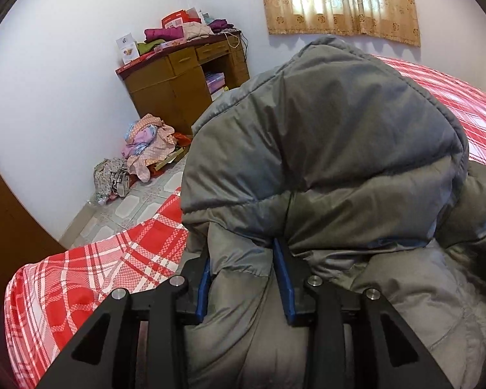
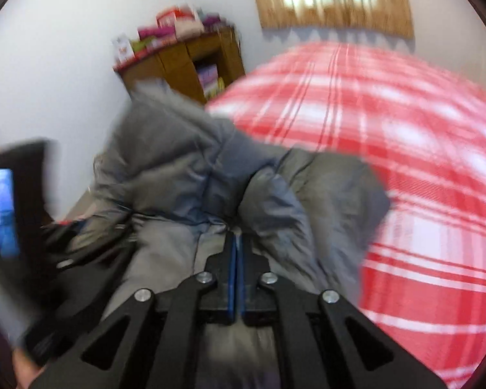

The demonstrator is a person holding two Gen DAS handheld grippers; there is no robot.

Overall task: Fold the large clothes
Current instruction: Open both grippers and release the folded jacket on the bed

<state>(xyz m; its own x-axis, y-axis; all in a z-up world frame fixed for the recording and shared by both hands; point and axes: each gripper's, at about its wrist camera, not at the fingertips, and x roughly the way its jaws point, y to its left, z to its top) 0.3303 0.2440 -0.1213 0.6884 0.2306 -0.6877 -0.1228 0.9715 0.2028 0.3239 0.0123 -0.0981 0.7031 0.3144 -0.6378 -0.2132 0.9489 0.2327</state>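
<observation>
Bedroom, white walls, curtained window (image 1: 338,0) at the back, wooden desk (image 1: 184,77) piled with clothes in the far corner, more laundry heaped on the tiled floor (image 1: 136,204). Bed (image 1: 90,278) under a red plaid sheet carries the job.

Grey puffer jacket (image 1: 324,149) bunched up at the near left corner of the bed, rest of the sheet bare toward the far edge.

Left gripper (image 1: 243,275) part-spread, pinching a thick padded roll of the jacket between the blue pads. Right gripper (image 2: 236,253) pressed almost together; looks nipped on a thin seam or edge of the jacket, but view is motion-blurred, so cannot confirm.

Handling, by judgement: light but bulky, soft, springs back from compression, slick shell likely to slide out of a shallow pinch. Best grabbed at hem, cuffs or stitched seams, not mid-baffle. Expect folds to puff open unless pressed flat.
</observation>
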